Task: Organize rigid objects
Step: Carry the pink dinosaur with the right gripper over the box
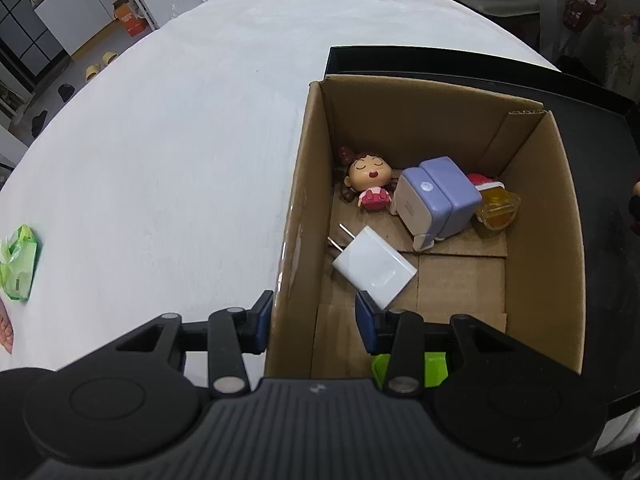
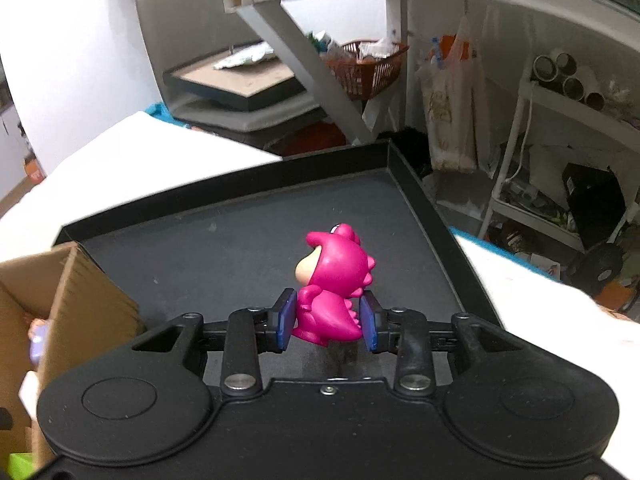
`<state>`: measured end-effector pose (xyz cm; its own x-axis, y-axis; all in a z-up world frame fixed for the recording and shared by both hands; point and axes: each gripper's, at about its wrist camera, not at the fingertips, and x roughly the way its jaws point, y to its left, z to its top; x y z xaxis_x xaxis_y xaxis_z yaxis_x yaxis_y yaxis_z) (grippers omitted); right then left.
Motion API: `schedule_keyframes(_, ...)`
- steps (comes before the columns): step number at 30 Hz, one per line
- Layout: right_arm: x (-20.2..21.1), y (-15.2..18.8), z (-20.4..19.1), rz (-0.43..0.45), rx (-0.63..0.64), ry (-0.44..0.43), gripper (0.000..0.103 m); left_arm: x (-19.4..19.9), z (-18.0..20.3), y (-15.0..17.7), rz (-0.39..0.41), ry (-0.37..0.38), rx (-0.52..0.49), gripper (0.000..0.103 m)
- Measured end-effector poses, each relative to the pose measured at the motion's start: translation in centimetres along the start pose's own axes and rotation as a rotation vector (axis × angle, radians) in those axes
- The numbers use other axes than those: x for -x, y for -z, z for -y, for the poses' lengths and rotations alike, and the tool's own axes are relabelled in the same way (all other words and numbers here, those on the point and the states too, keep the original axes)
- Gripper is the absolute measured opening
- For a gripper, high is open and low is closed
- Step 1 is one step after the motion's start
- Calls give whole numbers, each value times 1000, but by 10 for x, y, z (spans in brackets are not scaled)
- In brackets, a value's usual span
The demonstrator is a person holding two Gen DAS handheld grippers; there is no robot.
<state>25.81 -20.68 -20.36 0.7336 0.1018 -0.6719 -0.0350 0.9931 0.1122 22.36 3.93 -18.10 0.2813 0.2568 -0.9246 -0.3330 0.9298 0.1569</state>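
Observation:
In the left wrist view an open cardboard box (image 1: 560,208) stands partly on a black tray (image 1: 600,152). It holds a sleeping doll figure (image 1: 368,184), a purple and white device (image 1: 440,200), an amber bottle (image 1: 498,210), a white charger (image 1: 374,268) and something green (image 1: 434,368). My left gripper (image 1: 314,320) is open and straddles the box's left wall, one finger outside and one inside. In the right wrist view my right gripper (image 2: 328,322) is shut on a pink dinosaur figure (image 2: 340,272) over the black tray (image 2: 224,240), with both blue pads against its body.
A white cloth covers the table (image 1: 180,140). A green packet (image 1: 18,264) lies near its left edge. The box corner (image 2: 80,300) sits left of the right gripper. Behind the table are shelves, a red basket (image 2: 368,68) and clutter.

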Motion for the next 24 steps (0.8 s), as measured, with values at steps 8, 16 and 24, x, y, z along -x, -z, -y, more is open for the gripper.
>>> schedule_keyframes(8,24,-2,-1,18,20,-20,33,2,-6,7,2,31,11,42)
schedule_keyframes(16,45,-10,-17,21,47,-33,33,-1,-14,12,7,80,0,42)
schedule_keyframes(24,67,-11,-42,33,86,-48,34,-8,-26,17,17,119,13,42)
